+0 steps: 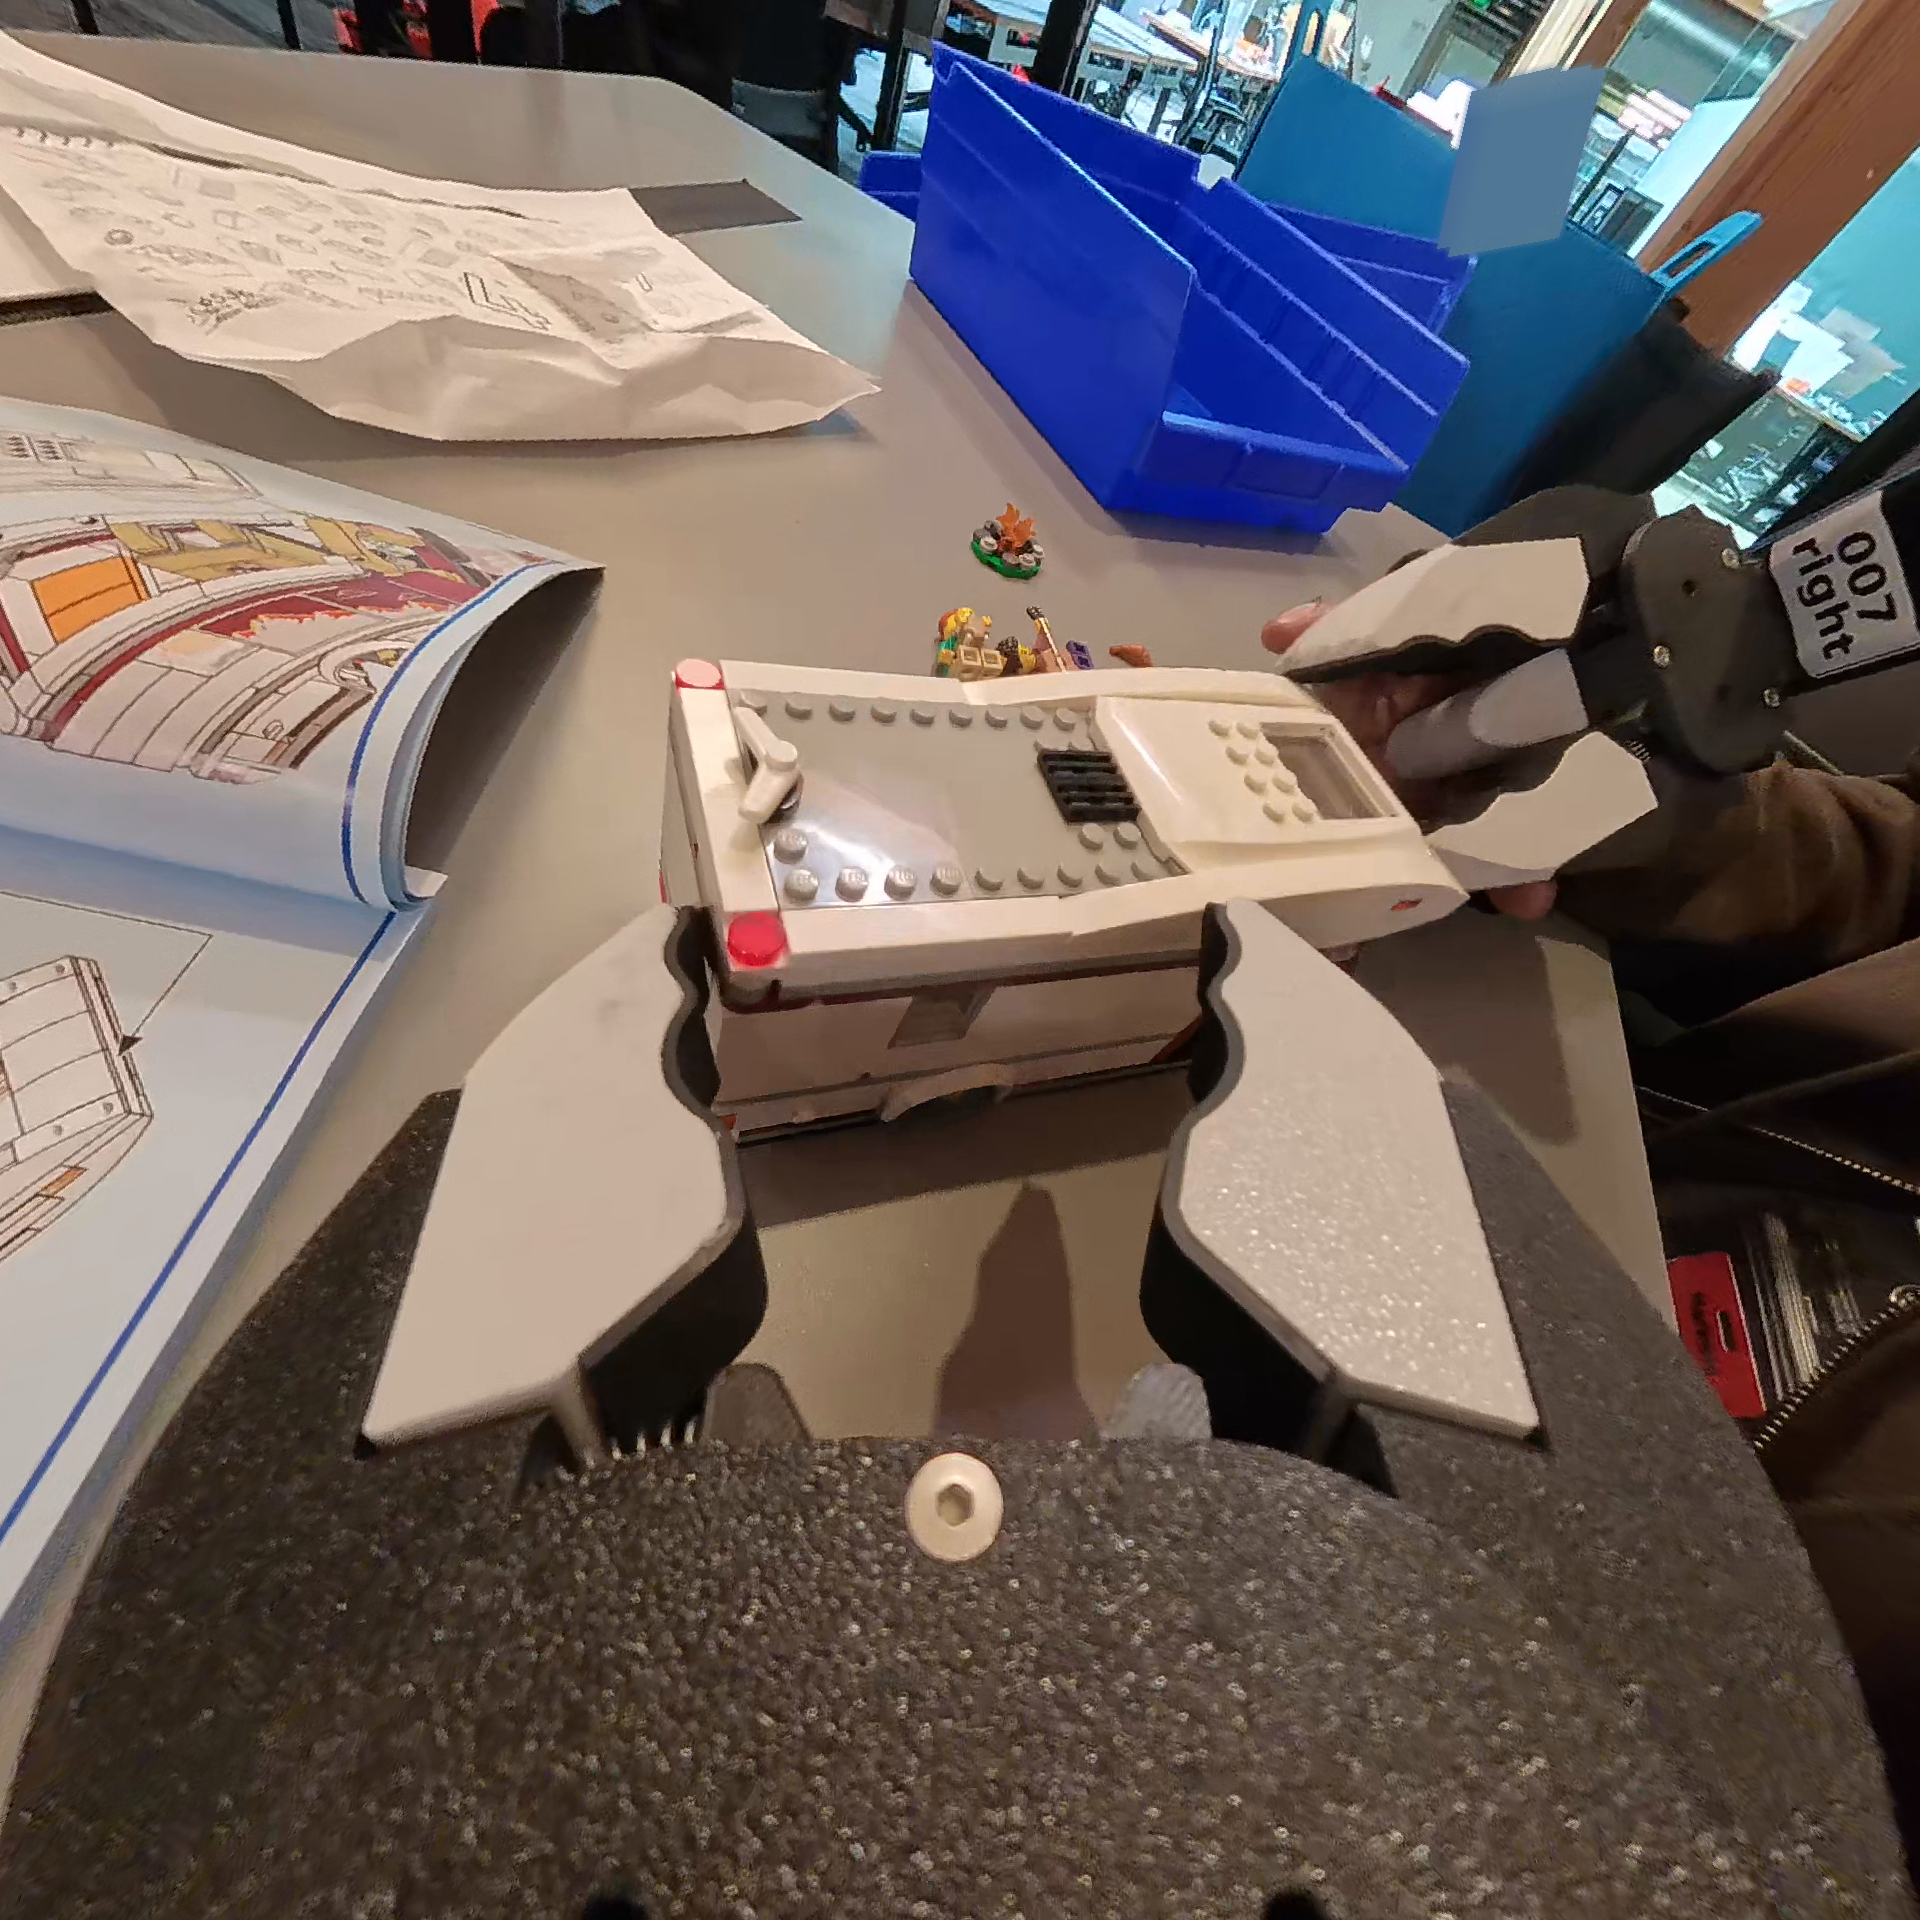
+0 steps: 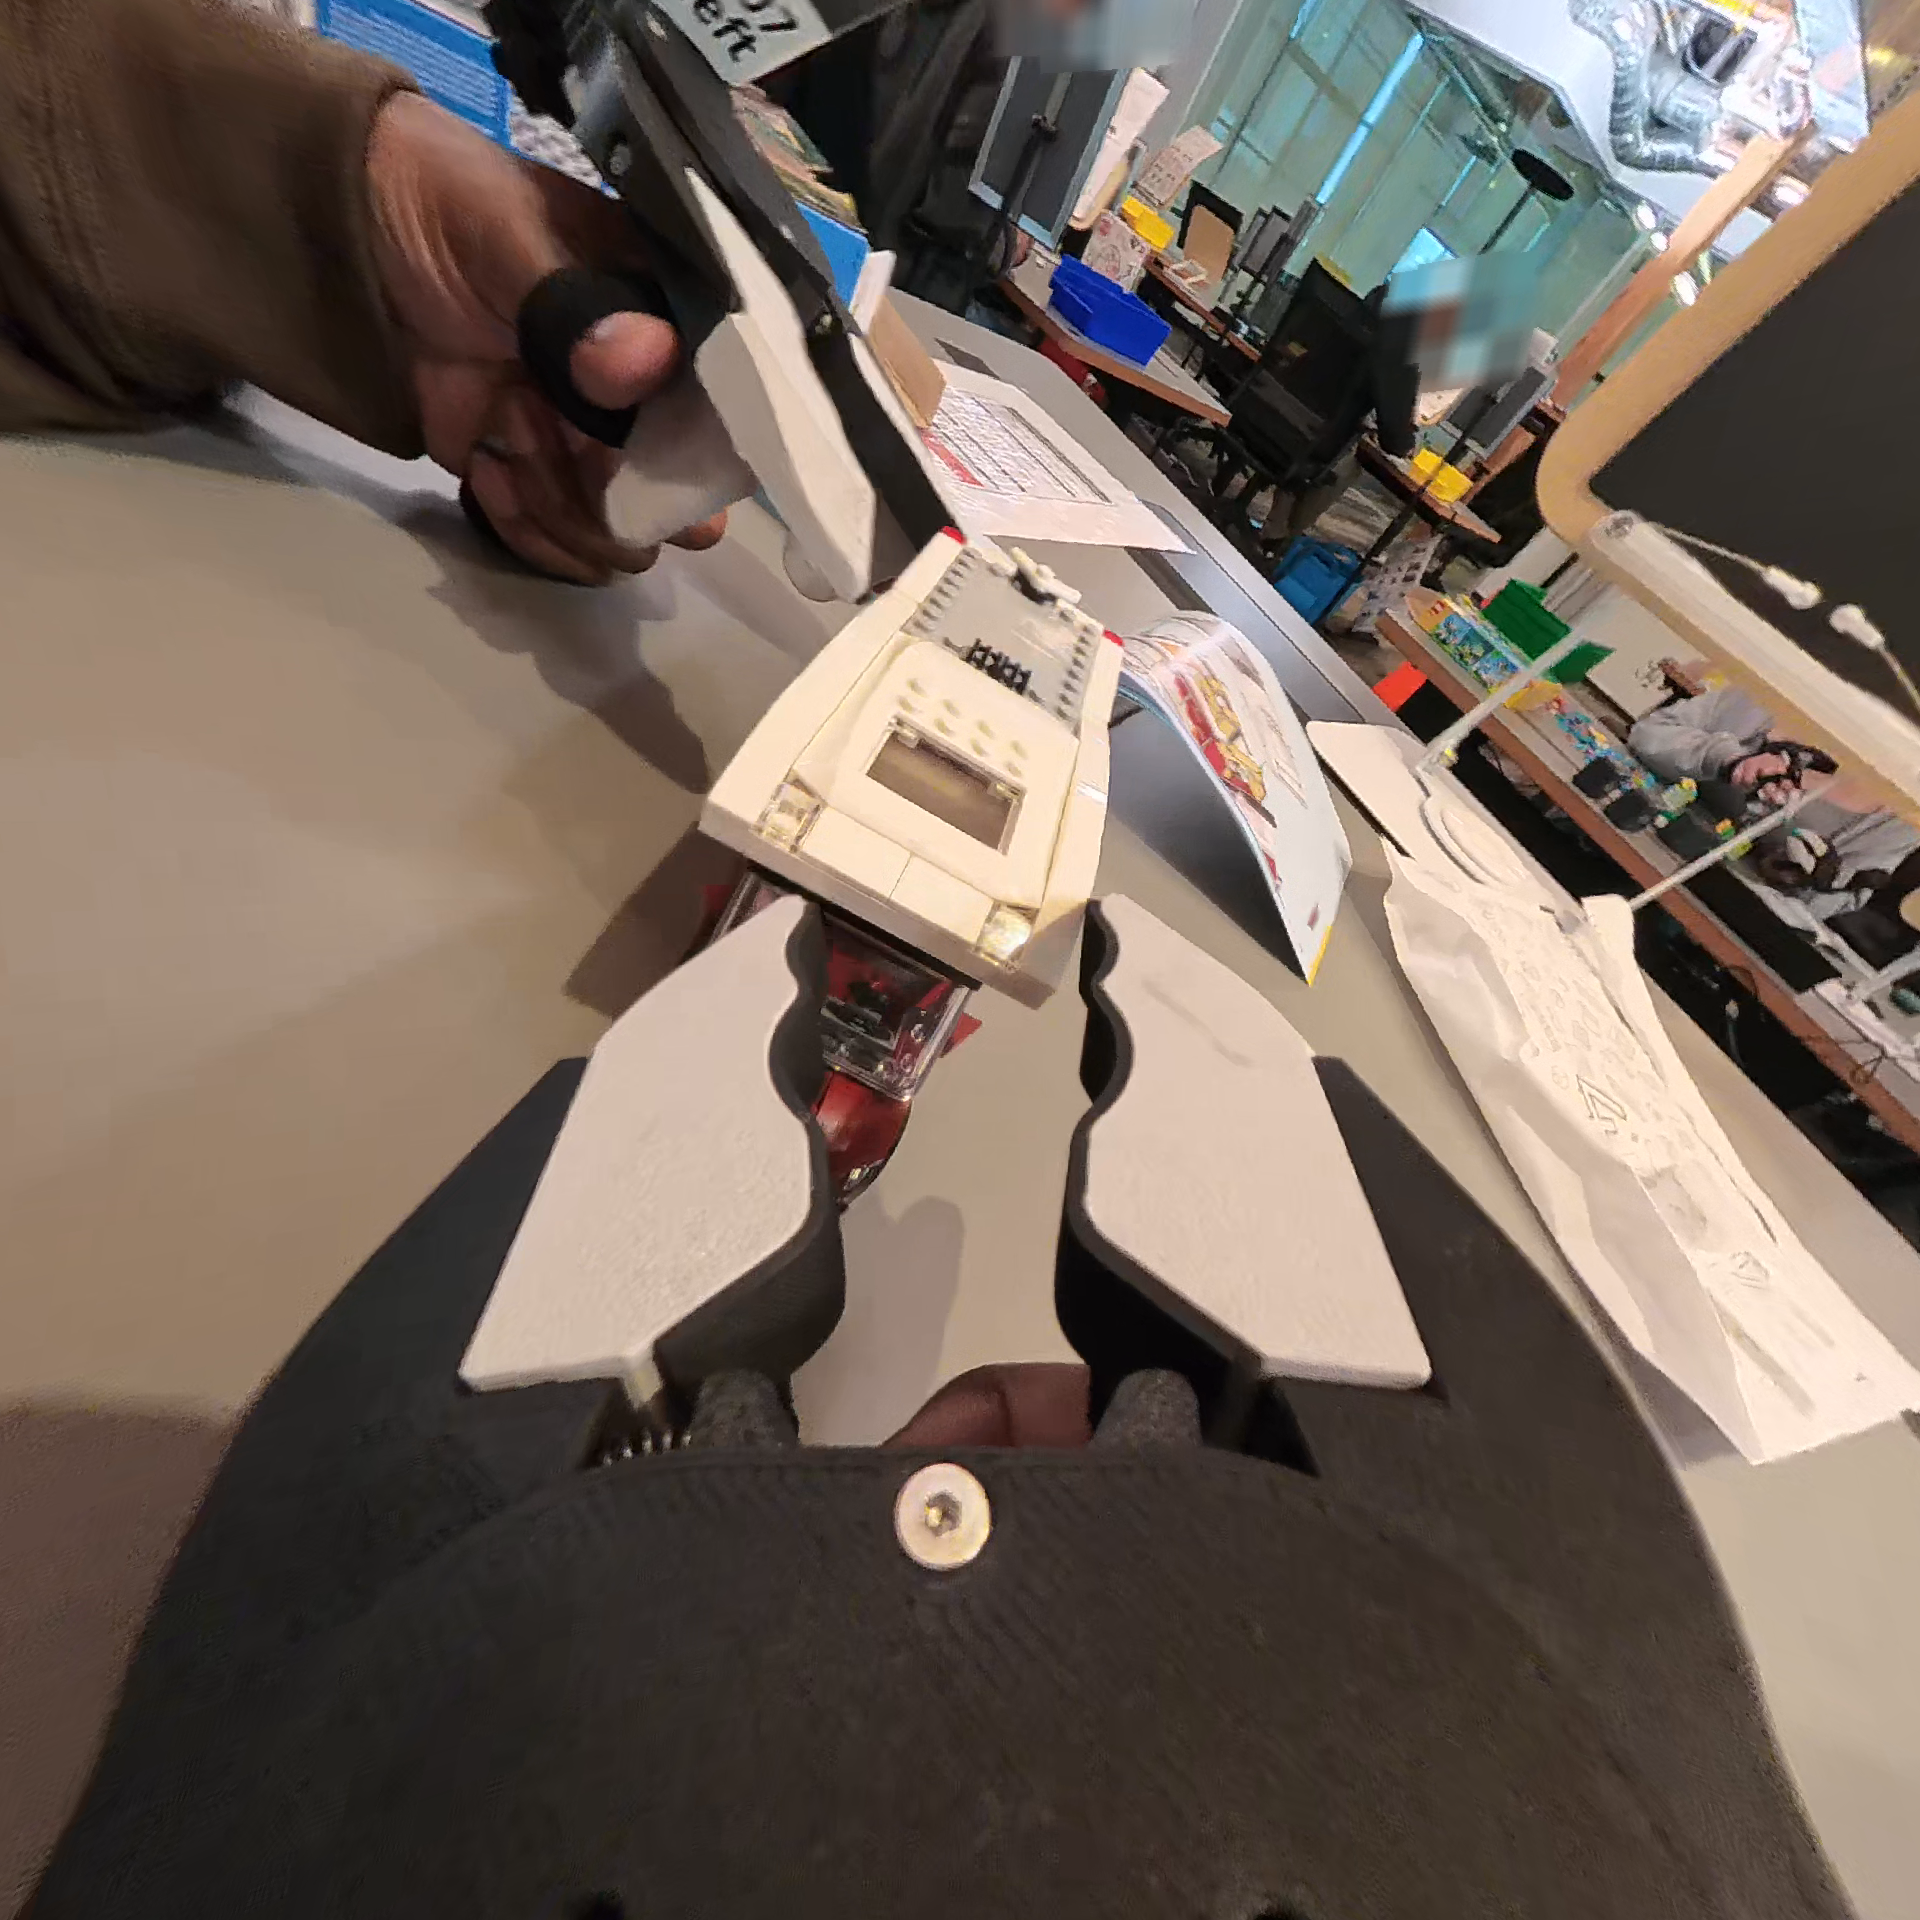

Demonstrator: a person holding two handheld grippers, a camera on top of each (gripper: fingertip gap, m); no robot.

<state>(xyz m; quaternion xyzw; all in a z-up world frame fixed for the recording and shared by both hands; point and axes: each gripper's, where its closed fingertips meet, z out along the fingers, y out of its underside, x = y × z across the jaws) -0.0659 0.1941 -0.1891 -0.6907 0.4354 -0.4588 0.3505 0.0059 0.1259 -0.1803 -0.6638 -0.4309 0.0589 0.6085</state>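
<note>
**While two grippers flank it, a white brick-built van lies lengthwise between them**

Seen from the left wrist view, the white brick-built van (image 1: 935, 810) sits on the grey surface (image 1: 727, 499), just ahead of the left gripper (image 1: 951, 935). Its long axis runs crosswise to these jaws. The rear, marked by red studs, is at the left, and the nose points right. The jaws are spread wide around the rear body. One pad touches the rear corner, but I cannot tell whether the other presses. The right gripper (image 1: 1371, 764) reaches in from the right, with its jaws around the nose. An open instruction booklet (image 1: 208, 644) lies to the left.

Seen from the right wrist view, the van's nose points straight at the camera and its long axis runs away from it. The studded roof looks tilted up above a clear windscreen and red cab. These jaws appear to be clamped on the front end, one finger against the windscreen and the other at the roof's corner. The right gripper is nearer the nose, and the left is nearer the tail.
</note>
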